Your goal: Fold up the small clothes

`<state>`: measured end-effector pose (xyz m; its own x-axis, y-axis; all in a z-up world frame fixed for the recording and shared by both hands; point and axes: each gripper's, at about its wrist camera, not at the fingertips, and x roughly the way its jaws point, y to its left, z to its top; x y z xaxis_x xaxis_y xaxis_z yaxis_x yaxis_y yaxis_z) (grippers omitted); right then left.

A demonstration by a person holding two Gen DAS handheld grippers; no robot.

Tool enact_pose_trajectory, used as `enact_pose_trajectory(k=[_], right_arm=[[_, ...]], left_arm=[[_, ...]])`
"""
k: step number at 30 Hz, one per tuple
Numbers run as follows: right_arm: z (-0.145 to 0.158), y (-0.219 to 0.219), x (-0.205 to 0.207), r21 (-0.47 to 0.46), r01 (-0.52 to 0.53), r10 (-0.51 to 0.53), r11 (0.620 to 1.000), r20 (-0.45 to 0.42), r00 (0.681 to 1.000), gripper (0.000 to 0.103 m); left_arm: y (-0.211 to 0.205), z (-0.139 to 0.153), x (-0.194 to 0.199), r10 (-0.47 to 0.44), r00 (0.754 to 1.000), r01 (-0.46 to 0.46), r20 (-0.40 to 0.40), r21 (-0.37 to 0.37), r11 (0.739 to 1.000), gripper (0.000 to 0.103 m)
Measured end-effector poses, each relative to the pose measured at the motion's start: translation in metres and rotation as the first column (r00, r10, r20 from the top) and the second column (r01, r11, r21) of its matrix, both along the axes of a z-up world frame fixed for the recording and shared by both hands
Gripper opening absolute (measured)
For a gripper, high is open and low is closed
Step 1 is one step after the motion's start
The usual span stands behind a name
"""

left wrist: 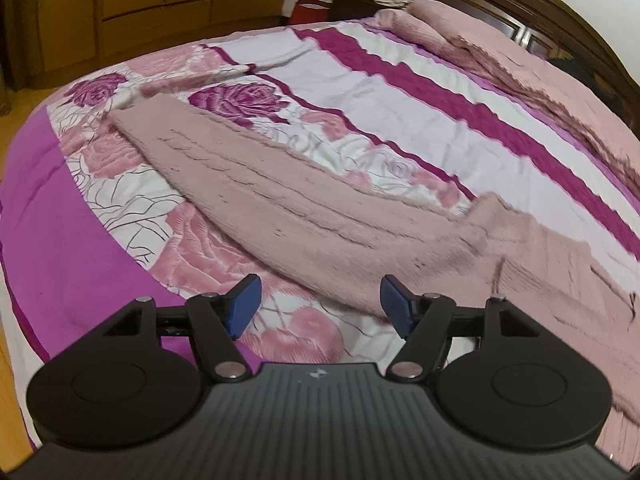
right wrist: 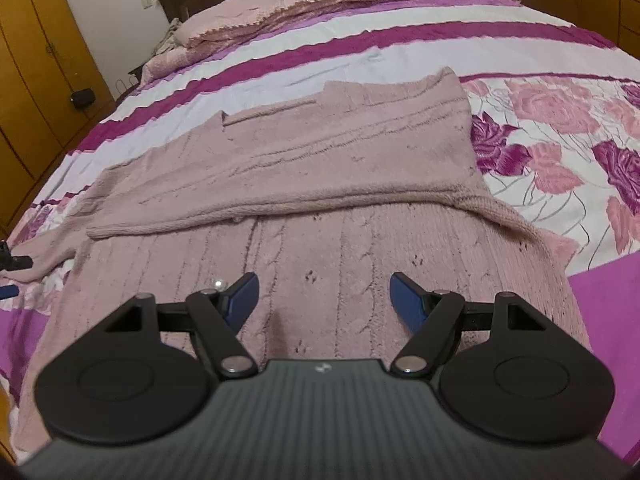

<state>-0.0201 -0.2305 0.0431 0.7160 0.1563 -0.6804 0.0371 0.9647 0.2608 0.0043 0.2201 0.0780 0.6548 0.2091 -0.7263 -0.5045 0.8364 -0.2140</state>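
A pink cable-knit sweater point(right wrist: 320, 160) lies flat on the bed, with one sleeve point(right wrist: 240, 210) folded across its body. In the left wrist view the other sleeve point(left wrist: 280, 204) runs from upper left down to the right. My left gripper point(left wrist: 320, 284) hovers open over the sleeve's near edge, with nothing between its blue pads. My right gripper point(right wrist: 323, 280) stands open just above the sweater's body, gripping nothing. A blue fingertip point(right wrist: 8, 291) of the left gripper shows at the far left edge of the right wrist view.
The bed has a floral pink and purple cover point(left wrist: 120, 184). Pink pillows and a blanket point(left wrist: 500, 60) lie against the dark headboard point(left wrist: 520, 4). Wooden wardrobes point(left wrist: 140, 0) and a red bag point(left wrist: 310, 10) stand beyond the bed. Wooden floor shows at the left edge.
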Motion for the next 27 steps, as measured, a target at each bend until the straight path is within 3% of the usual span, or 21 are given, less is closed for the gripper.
enact_pose_trajectory(k=[12,22,27], right_arm=[[-0.011,-0.001,0.002,0.004,0.019,-0.019,1.000,-0.019,1.000,0.074],[-0.014,-0.003,0.002,0.010,0.019,-0.019,1.000,-0.014,1.000,0.074],[-0.013,-0.001,0.004,-0.005,0.016,-0.016,1.000,-0.019,1.000,0.074]], left_arm=[[0.027,-0.018,0.014,0.071,0.997,-0.066,0.031,-0.130,0.989,0.073],[0.055,-0.027,0.031,0.186,0.980,-0.168,0.073,-0.201,0.965,0.073],[0.063,-0.031,0.036,0.197,0.976,-0.176,0.090,-0.201,0.963,0.072]])
